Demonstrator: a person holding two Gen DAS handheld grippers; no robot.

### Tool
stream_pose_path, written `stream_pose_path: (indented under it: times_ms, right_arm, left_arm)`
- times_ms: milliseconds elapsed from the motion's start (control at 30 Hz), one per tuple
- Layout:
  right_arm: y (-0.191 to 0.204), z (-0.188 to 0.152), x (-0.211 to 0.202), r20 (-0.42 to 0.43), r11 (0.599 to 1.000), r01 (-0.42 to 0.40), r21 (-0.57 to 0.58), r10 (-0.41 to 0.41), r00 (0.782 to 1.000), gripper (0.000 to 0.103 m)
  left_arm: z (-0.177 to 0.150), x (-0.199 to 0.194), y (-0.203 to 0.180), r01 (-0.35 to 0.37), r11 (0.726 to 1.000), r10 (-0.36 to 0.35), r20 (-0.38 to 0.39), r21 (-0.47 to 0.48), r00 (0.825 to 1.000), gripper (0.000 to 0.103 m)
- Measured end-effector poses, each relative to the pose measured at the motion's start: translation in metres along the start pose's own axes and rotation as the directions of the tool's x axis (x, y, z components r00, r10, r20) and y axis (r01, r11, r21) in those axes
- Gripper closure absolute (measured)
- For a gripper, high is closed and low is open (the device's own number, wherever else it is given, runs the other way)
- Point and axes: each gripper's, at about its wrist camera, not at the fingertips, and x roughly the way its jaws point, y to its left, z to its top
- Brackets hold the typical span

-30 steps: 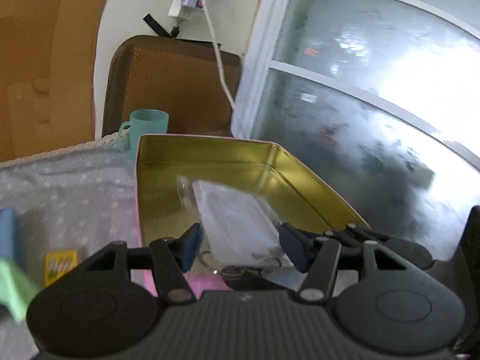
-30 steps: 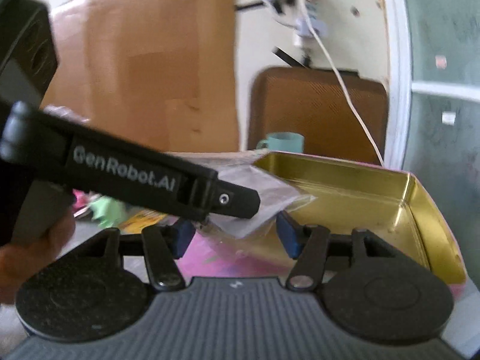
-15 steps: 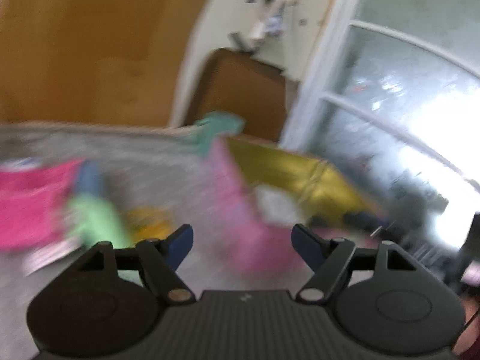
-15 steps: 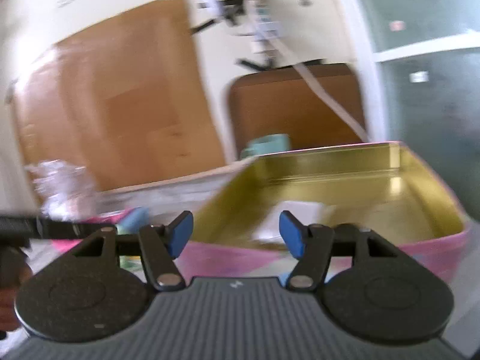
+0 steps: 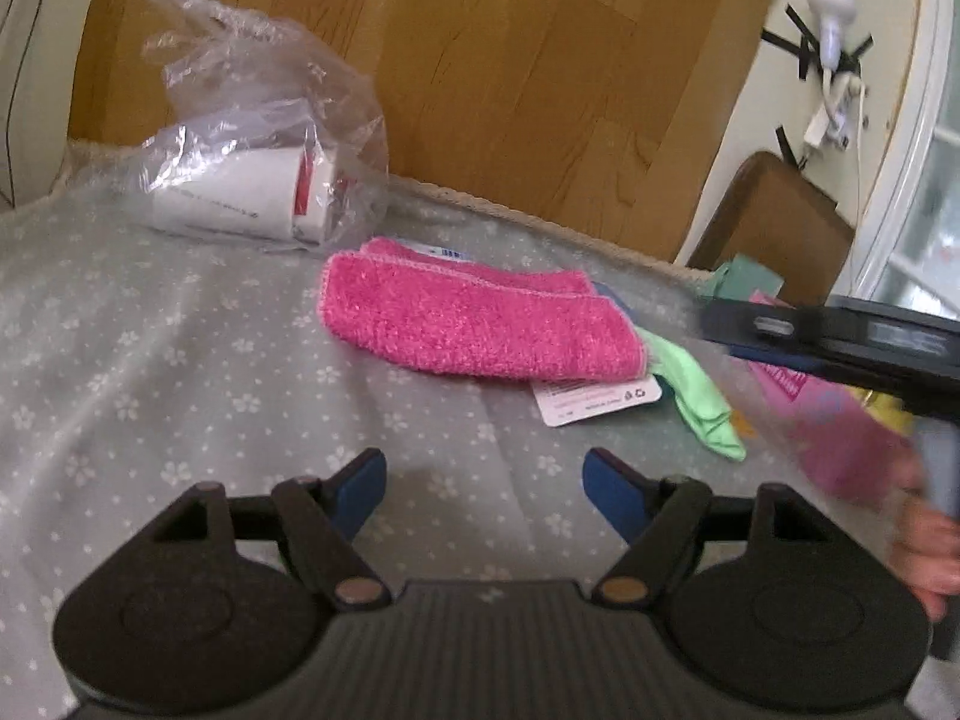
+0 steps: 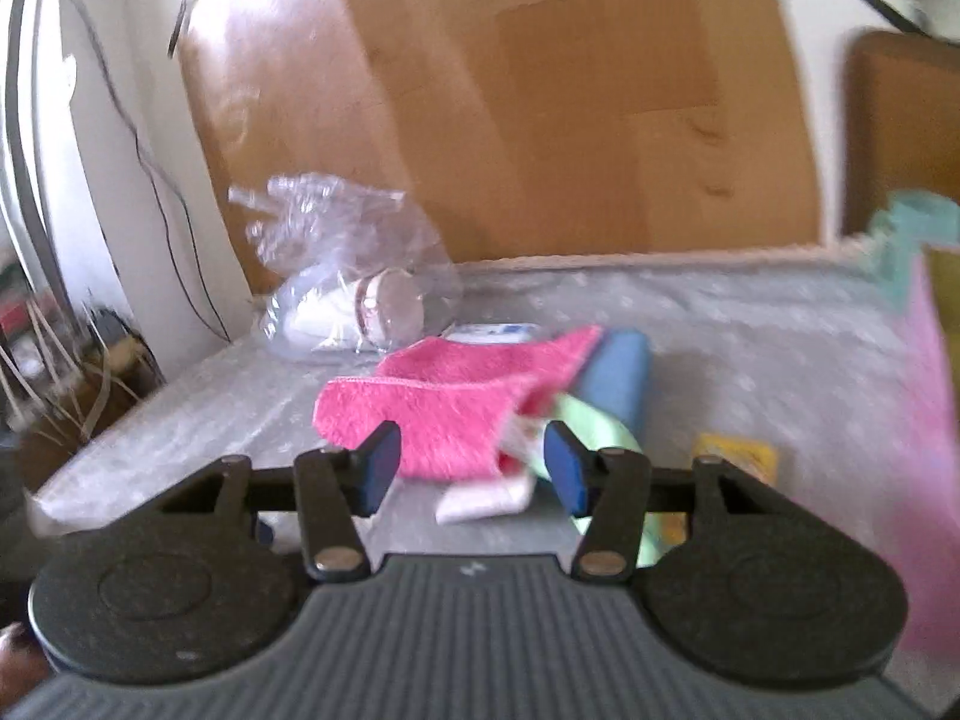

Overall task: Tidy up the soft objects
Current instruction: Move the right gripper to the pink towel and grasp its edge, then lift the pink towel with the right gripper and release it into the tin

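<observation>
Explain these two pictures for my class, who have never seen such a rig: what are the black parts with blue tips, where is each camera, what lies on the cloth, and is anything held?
No robot here: a person carries a hand-held gripper in each hand, each with a fisheye camera looking along its two blue-tipped fingers. One picture is from the left gripper, the other from the right gripper.

On the flowered tablecloth lie a folded pink towel, a green cloth, a blue cloth, a card label and a clear plastic bag holding a white container. A pink tin shows at the right edge.

Neither gripper holds anything: the left is open, and the right is closing on empty air.
</observation>
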Motion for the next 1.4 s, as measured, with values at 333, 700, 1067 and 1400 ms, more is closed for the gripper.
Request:
stream_pose_path:
  times_ms: [333, 700, 1067, 1400]
  right_arm:
    - [0.019, -0.003, 0.014, -0.065, 0.991, 0.058, -0.118, -0.067, 0.996, 0.095]
    - [-0.014, -0.100, -0.189, -0.091, 0.994, 0.057, 0.091, -0.049, 0.995, 0.094]
    - [-0.026, -0.128, -0.187, -0.075, 0.991, 0.137, 0.001, -0.137, 0.988, 0.015]
    - [-0.024, -0.119, -0.130, -0.101, 0.997, 0.035, -0.066, -0.041, 0.994, 0.090]
  left_arm:
    - [0.003, -0.003, 0.019, 0.057, 0.992, -0.056, 0.015, -0.113, 0.998, 0.028]
    - [-0.003, -0.002, -0.013, 0.098, 0.994, -0.098, -0.006, 0.057, 0.995, 0.028]
    - [-0.034, -0.028, -0.084, 0.294, 0.952, -0.279, -0.153, 0.083, 0.948, 0.013]
    - [-0.047, 0.008, -0.133, 0.313, 0.931, -0.267, -0.235, 0.187, 0.935, 0.057]
